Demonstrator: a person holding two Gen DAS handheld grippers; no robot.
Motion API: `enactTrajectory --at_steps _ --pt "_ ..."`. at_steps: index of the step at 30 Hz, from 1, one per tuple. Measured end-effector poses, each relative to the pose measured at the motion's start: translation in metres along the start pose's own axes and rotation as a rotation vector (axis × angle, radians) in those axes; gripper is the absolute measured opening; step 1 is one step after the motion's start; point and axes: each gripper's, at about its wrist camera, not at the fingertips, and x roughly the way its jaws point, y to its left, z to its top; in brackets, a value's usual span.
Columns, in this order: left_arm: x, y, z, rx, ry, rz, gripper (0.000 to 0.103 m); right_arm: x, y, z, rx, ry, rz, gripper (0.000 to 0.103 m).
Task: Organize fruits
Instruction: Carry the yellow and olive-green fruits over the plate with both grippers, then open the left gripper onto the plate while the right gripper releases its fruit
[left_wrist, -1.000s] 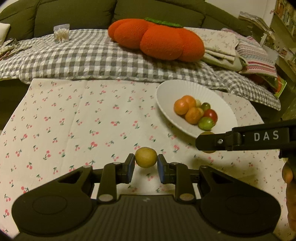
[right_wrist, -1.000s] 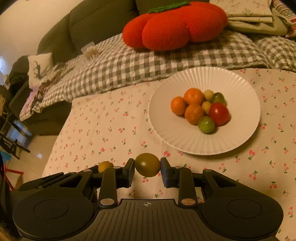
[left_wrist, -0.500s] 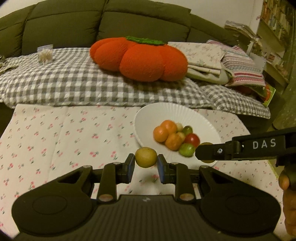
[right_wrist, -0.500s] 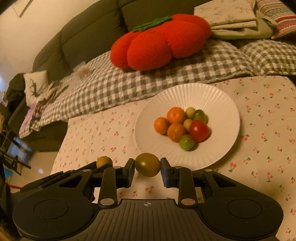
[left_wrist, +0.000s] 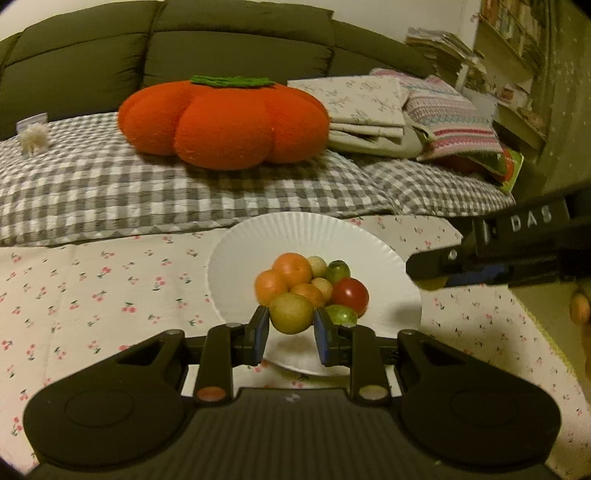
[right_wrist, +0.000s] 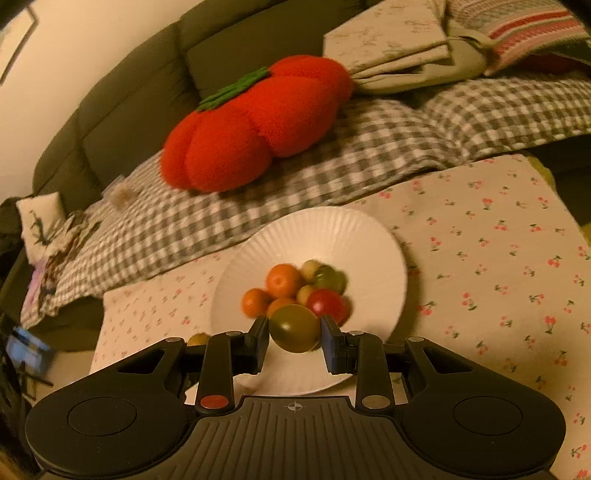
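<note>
A white ribbed plate (left_wrist: 384, 258) (right_wrist: 369, 243) on the cherry-print cloth holds a pile of orange, yellow, green and red fruits (left_wrist: 293, 269) (right_wrist: 282, 280). My left gripper (left_wrist: 291, 328) is shut on a yellow-brown fruit (left_wrist: 291, 313) and holds it over the plate's near edge. My right gripper (right_wrist: 294, 338) is shut on an olive-green fruit (right_wrist: 294, 328), also over the plate's near side. The right gripper's side shows at the right in the left wrist view (left_wrist: 517, 254). The yellow fruit peeks out at the left in the right wrist view (right_wrist: 197, 338).
A sofa with a grey checked blanket (left_wrist: 110, 184) stands behind the table, with an orange pumpkin cushion (left_wrist: 221, 122) (right_wrist: 255, 122) and folded cloths (left_wrist: 406, 110) on it. The table edge (right_wrist: 561, 206) drops off at the right. Shelves (left_wrist: 517, 66) stand far right.
Both grippers have moved forward with their fruits, from over the cloth to over the plate's near side. The right wrist view has tilted and blurred.
</note>
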Motion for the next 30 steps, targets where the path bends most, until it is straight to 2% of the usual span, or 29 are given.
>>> enactTrajectory --at_steps 6,16,30 --pt "0.019 -0.008 -0.005 0.04 0.03 0.0 0.025 0.014 -0.015 0.009 0.013 0.005 -0.053 0.028" --pt "0.038 -0.012 -0.009 0.055 0.053 -0.006 0.025 0.041 -0.02 0.011 -0.05 0.033 -0.135 0.028" --pt "0.047 -0.006 -0.009 0.048 0.056 0.001 0.029 0.064 -0.014 0.008 -0.169 0.052 -0.163 0.028"
